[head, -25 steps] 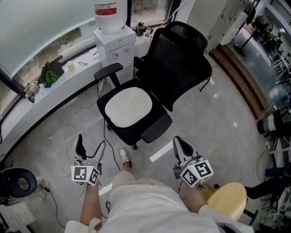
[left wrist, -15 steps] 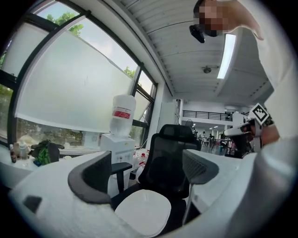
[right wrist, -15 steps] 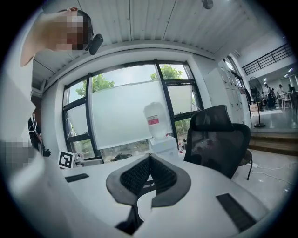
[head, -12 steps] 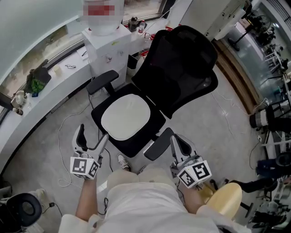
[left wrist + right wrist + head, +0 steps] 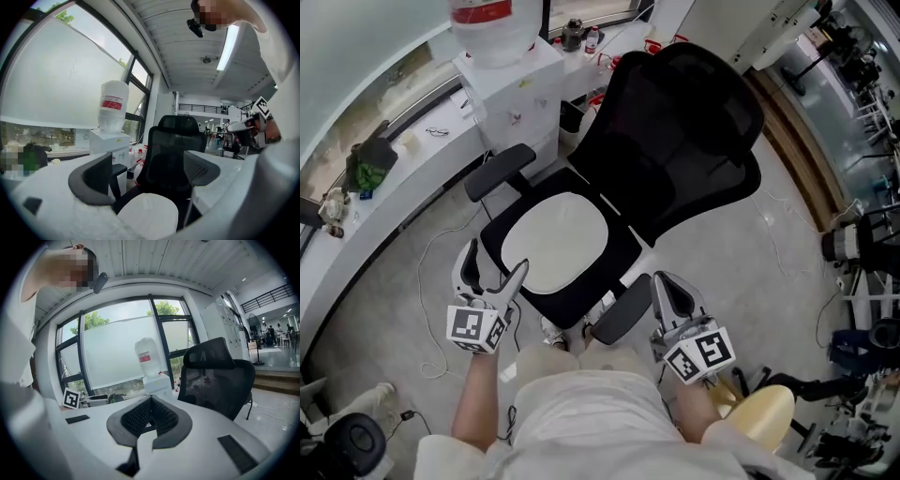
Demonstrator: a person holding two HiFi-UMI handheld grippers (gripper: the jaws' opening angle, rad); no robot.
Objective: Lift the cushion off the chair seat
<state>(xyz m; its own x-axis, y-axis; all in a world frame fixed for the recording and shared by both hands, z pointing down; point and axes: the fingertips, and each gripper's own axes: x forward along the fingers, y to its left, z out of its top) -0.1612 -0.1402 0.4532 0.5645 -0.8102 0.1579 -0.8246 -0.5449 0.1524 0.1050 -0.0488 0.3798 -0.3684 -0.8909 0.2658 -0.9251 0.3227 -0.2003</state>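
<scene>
On the chair seat [image 5: 574, 300], white cushion [image 5: 553, 242], just ahead of spread left claw [image 5: 495, 262], right claw [image 5: 666, 287] pressed together.

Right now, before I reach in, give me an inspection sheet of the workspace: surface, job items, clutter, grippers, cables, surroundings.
Surface: black chair seat, an armrest on each side, backrest behind.
Job's things: white cushion lies flat on the seat, with neither gripper touching it.
Clutter: nothing seen on the seat; small items on the window ledge.
Grippers: left gripper has its jaws apart and empty, at the seat's near-left corner; right gripper has its jaws together and empty, beside the near armrest.
Cables: white cable lies loose on the floor left of the chair.
Surroundings: water dispenser behind the chair; yellow stool at the person's right.
</scene>
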